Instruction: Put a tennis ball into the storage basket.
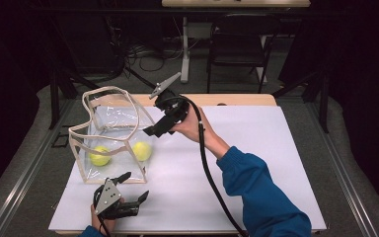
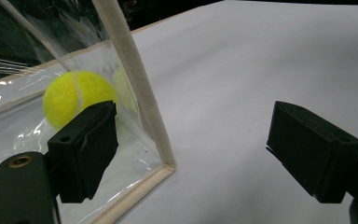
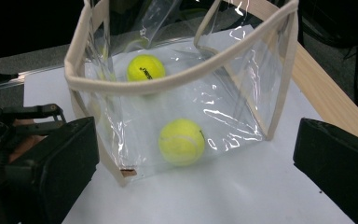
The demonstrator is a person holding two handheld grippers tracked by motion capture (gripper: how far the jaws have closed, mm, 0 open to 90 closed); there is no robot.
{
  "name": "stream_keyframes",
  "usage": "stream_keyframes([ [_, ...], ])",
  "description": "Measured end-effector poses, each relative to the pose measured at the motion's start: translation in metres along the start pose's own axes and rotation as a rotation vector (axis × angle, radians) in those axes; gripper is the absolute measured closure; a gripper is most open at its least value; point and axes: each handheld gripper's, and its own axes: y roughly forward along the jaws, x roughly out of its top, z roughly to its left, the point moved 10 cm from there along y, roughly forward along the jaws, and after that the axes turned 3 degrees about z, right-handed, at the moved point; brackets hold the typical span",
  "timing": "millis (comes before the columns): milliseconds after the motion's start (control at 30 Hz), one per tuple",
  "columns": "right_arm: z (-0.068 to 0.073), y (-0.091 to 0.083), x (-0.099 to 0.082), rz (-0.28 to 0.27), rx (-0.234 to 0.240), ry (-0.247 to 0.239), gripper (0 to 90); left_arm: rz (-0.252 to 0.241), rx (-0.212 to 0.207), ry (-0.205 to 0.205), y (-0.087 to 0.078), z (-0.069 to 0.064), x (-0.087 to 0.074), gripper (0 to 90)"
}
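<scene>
two tennis balls (image 3: 182, 141) in clear bag (image 3: 242, 93), just beyond right tool (image 3: 196, 168).

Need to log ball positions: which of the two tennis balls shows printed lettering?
The tennis ball deeper in the clear bag, seen from the right gripper; the nearer ball shows only seam.

We see two yellow-green tennis balls (image 1: 99, 155) (image 1: 141, 150), each crossed by a pale seam, inside a clear plastic bag (image 1: 109, 129) trimmed in cream fabric edging. The ball at twelve o'clock in the right gripper view carries small dark lettering. The table cover (image 1: 256, 163) is white, the grippers' jaws are black, and the sleeve (image 1: 264, 190) is blue.
</scene>
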Motion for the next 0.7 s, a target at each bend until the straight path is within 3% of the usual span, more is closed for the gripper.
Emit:
stream_keyframes([
  [700,-0.014,-0.015,-0.054,0.023,-0.033,0.029,0.0,0.000,0.004,-0.002,0.001,0.000,0.000,16.0],
])
